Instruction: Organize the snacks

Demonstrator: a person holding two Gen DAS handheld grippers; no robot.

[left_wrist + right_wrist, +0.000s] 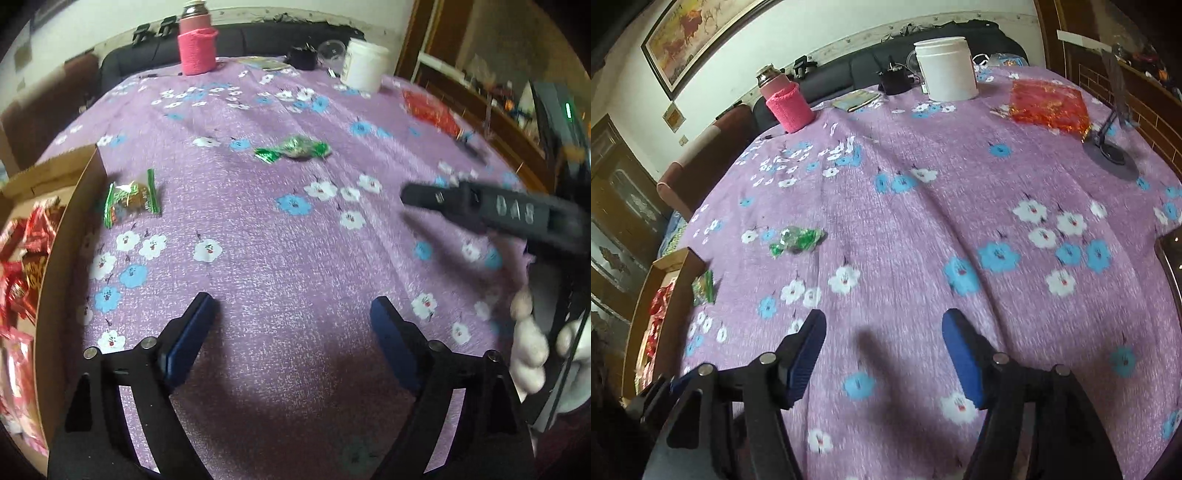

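Snacks in red wrappers (22, 258) already fill the brown cardboard box (64, 236) at left of frame; 2 green-wrapped snacks (133, 201) (295, 147) lie on the purple floral surface (258, 258). Left gripper (291, 314) and right gripper (884, 332) have jaws spread, empty.

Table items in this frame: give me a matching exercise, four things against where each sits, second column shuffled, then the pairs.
Things:
1. white jar
2. pink flask
3. red bag
4. green snack

Places:
A. right side of the table, near the stand
B. against the cardboard box wall
C. far edge, left of the phone
D. far edge, right of the black object

Pairs: 1-D, 2-C, 3-A, 4-B
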